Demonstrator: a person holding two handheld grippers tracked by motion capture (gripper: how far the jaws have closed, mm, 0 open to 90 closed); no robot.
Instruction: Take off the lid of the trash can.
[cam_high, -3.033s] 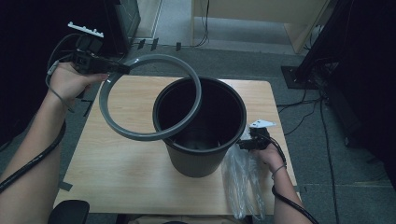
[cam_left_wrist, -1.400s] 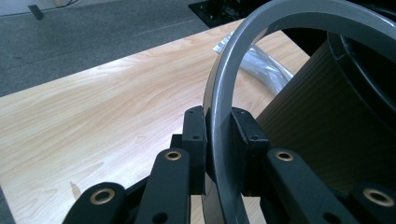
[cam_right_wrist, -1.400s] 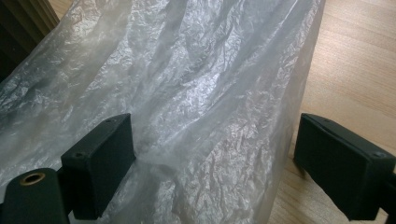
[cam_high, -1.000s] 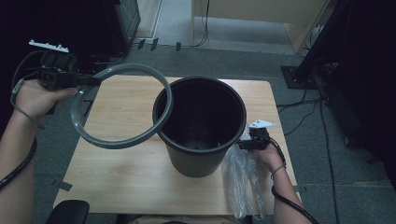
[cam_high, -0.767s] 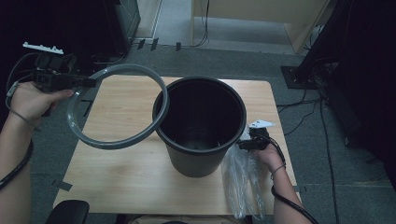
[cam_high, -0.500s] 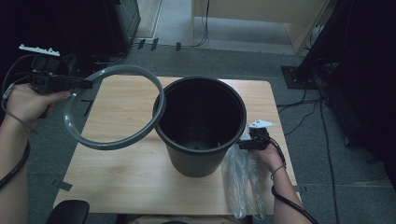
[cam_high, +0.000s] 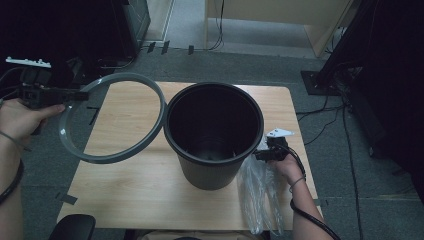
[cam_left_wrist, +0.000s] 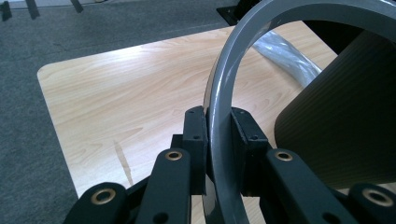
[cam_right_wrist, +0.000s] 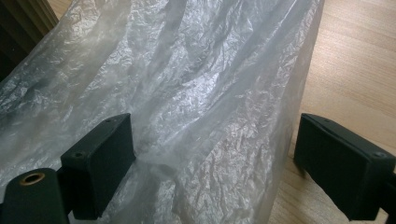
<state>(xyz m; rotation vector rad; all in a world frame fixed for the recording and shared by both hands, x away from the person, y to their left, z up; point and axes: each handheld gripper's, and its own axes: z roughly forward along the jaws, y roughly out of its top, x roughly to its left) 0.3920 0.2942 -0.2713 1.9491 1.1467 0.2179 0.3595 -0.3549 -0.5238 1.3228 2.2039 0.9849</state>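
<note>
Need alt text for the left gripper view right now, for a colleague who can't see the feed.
The left gripper has its two black jaws clamped on the edge of a grey plastic ring, which arcs up and to the right. Beneath lies a light wooden table, with the ribbed wall of a black bin at right and a clear plastic bag behind the ring.

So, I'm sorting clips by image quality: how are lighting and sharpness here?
High view: dim, corners nearly black, bin interior lost in shadow. Left gripper view: bright, sheen on table, ring soft up close. Right gripper view: crisp, bag glinting.
</note>
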